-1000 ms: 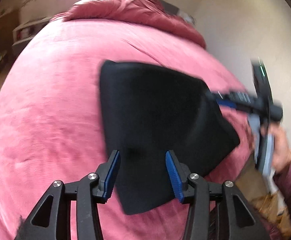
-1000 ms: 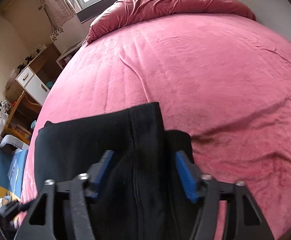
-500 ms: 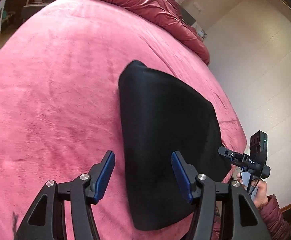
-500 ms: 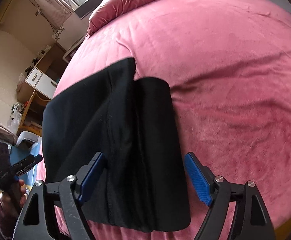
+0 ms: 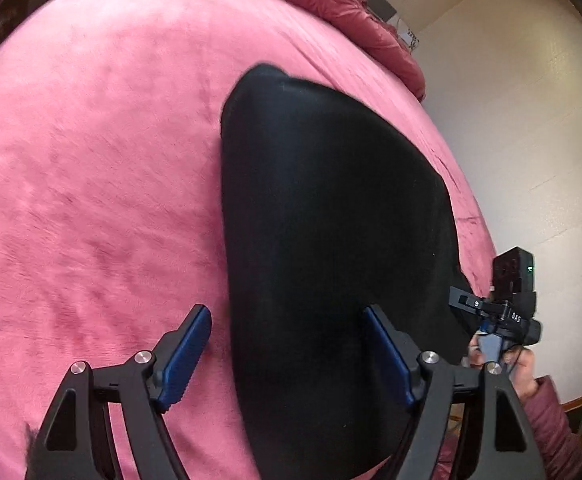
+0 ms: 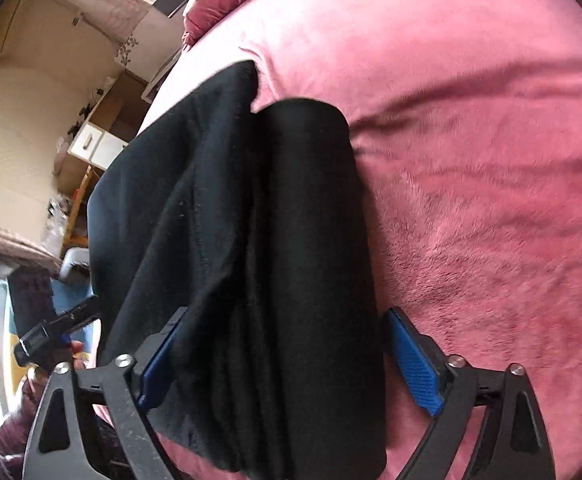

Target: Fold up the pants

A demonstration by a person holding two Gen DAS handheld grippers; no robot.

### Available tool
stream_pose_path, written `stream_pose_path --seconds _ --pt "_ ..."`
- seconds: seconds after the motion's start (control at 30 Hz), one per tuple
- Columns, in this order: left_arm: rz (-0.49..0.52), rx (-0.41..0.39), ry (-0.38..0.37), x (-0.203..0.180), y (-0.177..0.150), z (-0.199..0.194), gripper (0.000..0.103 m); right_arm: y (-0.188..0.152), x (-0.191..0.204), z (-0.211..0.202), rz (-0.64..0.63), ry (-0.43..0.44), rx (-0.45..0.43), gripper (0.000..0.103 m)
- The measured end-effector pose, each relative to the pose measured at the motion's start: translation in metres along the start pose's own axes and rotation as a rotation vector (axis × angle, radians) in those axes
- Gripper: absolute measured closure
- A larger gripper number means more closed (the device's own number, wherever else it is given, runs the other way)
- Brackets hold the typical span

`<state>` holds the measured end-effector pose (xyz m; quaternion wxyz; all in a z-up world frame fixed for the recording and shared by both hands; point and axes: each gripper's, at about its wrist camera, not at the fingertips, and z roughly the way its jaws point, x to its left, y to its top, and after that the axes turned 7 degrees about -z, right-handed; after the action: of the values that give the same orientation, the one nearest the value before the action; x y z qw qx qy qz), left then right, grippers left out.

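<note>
So the black pants [image 5: 331, 240] are lying folded on the pink bed [image 5: 91, 180], near its front edge, and from the right wrist view we can see several layers stacked with one rounded fold on top and a looser flap sticking out on the far left side. Looks to us like we're at the point of grabbing the near end for one more fold, or maybe just tidying up, hard to say which.

If it's another fold, we'd want both pads to bite the whole stack at the near edge, not just the top layer, otherwise the lower layers slide out and the bundle goes lopsided. We'd also grab at matching spots on both sides so the edge lifts evenly, and carry it over low so the soft fabric doesn't flop open.

Where things sit: the left hand-held gripper [image 5: 287, 360] has its jaws opening, spread wide, with the pants' left edge running between them but no pad pressing on the cloth. The right hand-held gripper [image 6: 287, 360] is opening too, and its jaws straddle nearly the full width of the folded stack, again without clamping it. Both come in from the near end, pointing down at the bed, and each one shows up at the edge of the other's view, held by a hand [image 5: 527, 372].
</note>
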<state>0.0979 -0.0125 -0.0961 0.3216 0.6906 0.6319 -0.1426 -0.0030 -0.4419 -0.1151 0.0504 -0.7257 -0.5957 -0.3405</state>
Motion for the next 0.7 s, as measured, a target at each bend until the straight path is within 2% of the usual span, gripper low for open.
stream_pose_path --seconds 0.03,0.2,0.3,0.33,0.37,0.4,0.43,0.6,0.7 --pt "-0.014 0.02 -0.017 0.002 0.001 0.006 0.024 -0.001 -0.003 0.002 0.003 0.024 -0.003 0.0" --pt "-0.076 0.04 -0.075 0.014 -0.002 0.017 0.023 0.001 0.0 0.007 -0.066 0.024 0.046 0.0" --pt "-0.084 0.045 -0.095 0.015 -0.002 0.018 0.024 0.009 0.0 0.009 -0.046 0.022 0.07 0.001" --pt "-0.083 0.043 -0.1 0.015 -0.002 0.019 0.024 0.012 0.004 0.01 -0.066 0.0 0.072 0.006" --pt "-0.083 0.042 -0.105 0.015 -0.003 0.019 0.029 0.009 0.005 0.01 -0.088 -0.011 0.072 0.013" --pt "-0.084 0.044 -0.118 0.013 -0.002 0.019 0.039 0.009 0.01 0.01 -0.107 -0.014 0.069 0.019" --pt "-0.085 0.046 -0.133 0.011 -0.003 0.02 0.041 0.008 0.012 0.01 -0.109 -0.006 0.068 0.026" --pt "-0.025 0.013 -0.123 -0.006 -0.007 0.013 0.062 0.007 0.034 0.015 -0.151 -0.054 0.064 0.038" --pt "0.017 -0.018 -0.126 -0.016 -0.008 0.001 0.065 0.004 0.055 0.01 -0.191 -0.073 0.056 0.049"
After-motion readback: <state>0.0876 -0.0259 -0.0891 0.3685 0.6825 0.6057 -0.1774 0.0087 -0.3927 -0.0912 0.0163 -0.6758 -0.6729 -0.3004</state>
